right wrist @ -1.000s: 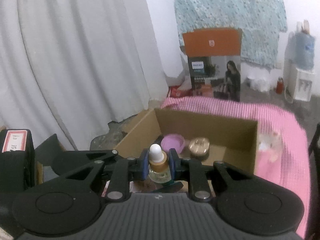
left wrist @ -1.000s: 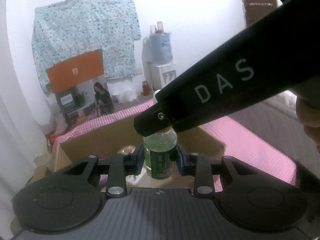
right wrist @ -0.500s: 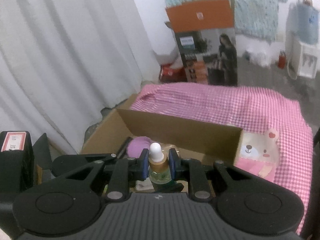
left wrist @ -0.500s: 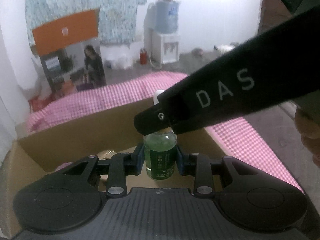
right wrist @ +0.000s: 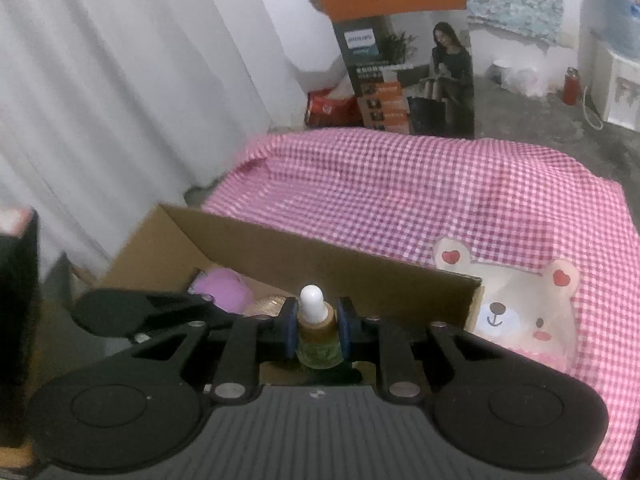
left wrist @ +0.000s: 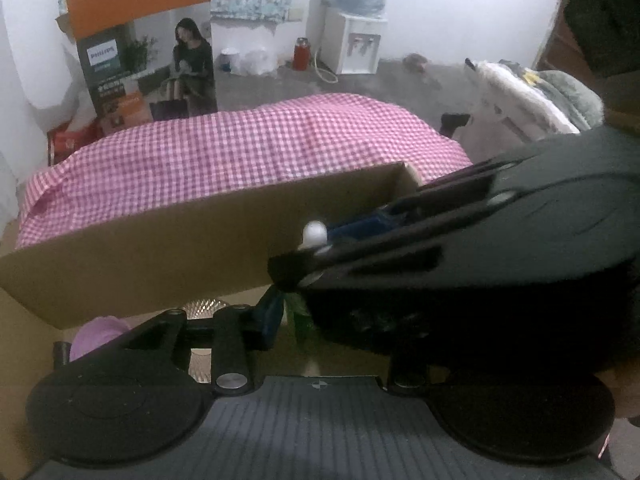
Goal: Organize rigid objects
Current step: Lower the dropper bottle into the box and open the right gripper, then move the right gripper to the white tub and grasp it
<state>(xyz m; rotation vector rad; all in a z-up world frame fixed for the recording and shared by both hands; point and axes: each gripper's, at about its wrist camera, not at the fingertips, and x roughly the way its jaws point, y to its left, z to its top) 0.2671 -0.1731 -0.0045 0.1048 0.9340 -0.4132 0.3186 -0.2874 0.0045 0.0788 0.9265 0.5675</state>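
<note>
Right wrist view: right tongs (right wrist: 318, 330) are clamped on a dropper bottle (right wrist: 316, 332) just over the cardboard box (right wrist: 280, 248). Left tongs (left wrist: 296, 316) are opening, green bottle (left wrist: 298, 314) between them, mostly hidden behind the right tongs crossing in front.
</note>
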